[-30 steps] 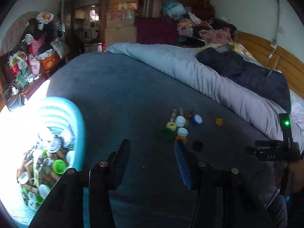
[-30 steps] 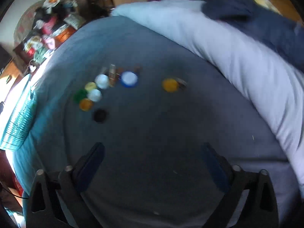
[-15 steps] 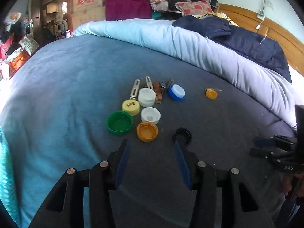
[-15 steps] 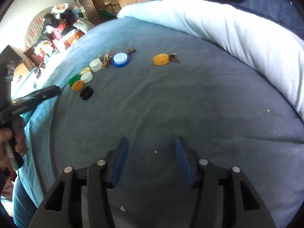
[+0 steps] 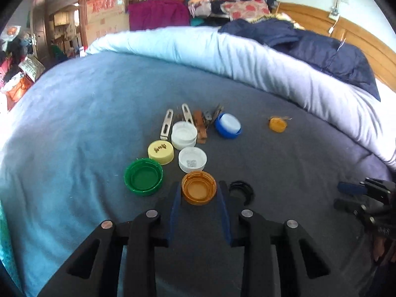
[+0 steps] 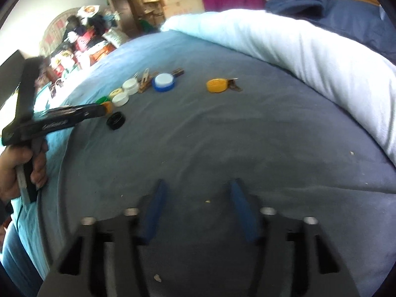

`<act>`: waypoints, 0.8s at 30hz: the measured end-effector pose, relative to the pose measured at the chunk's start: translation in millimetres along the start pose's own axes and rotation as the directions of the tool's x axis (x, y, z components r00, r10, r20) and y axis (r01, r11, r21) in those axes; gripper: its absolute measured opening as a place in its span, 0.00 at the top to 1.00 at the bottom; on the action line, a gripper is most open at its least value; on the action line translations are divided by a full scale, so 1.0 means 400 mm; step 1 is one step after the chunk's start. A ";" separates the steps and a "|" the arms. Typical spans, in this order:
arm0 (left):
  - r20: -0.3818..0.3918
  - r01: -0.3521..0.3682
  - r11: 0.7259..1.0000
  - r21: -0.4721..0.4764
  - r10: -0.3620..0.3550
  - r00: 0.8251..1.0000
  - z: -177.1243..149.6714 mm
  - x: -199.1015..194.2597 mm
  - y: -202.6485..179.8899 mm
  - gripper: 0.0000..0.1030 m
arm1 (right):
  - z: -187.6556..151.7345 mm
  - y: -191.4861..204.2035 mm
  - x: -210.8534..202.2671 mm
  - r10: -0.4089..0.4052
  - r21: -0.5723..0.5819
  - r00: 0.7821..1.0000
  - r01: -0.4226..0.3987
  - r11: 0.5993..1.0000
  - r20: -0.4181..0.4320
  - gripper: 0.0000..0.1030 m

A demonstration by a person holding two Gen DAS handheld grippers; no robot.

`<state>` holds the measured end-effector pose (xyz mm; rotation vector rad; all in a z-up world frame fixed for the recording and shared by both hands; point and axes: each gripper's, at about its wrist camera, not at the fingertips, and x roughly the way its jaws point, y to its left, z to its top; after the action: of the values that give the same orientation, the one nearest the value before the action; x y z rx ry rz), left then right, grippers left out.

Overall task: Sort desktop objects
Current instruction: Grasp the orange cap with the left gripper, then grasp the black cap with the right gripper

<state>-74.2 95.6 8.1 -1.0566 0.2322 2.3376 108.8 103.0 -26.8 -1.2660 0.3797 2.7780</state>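
Several bottle caps and clothespins lie on the grey-blue bed cover. My left gripper [image 5: 198,193] is open, its blue fingers on either side of an orange cap [image 5: 198,191] lying open side up. Beside it lie a green cap [image 5: 143,180], a yellow cap [image 5: 160,152], two white caps [image 5: 192,159], a black ring cap [image 5: 240,191], a blue cap [image 5: 228,125] and a far orange cap [image 5: 277,124]. My right gripper [image 6: 196,193] is open and empty over bare cover, well short of the caps [image 6: 163,82].
A rolled light quilt [image 5: 247,61] and a dark blue blanket [image 5: 321,47] bound the far side. Clothespins [image 5: 200,123] lie behind the white caps. The bed edge drops off at the left. Boxes and clutter [image 5: 104,12] stand beyond.
My left gripper swung from the turquoise basket to the caps and now straddles the orange cap. My right gripper pulled back and narrowed its opening, then stayed low over the cover.
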 end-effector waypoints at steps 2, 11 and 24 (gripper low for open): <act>0.020 -0.010 1.000 -0.028 0.010 1.000 -0.010 -0.026 0.010 0.71 | 0.008 0.016 -0.003 0.011 -0.029 1.000 -0.010 1.000 0.010 0.59; 0.007 -0.069 0.990 -0.126 0.070 0.997 -0.078 -0.042 0.069 0.71 | 0.131 0.183 0.104 0.134 -0.176 0.991 -0.133 0.975 -0.006 0.58; -0.003 -0.104 0.987 -0.126 0.104 0.995 -0.087 -0.025 0.073 0.71 | 0.166 0.300 0.233 0.078 -0.259 0.995 -0.093 0.961 -0.070 0.49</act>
<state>-63.0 54.4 -10.0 -1.1243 0.1428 2.4753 -20.7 -0.6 -31.3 -1.4182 0.0700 2.9470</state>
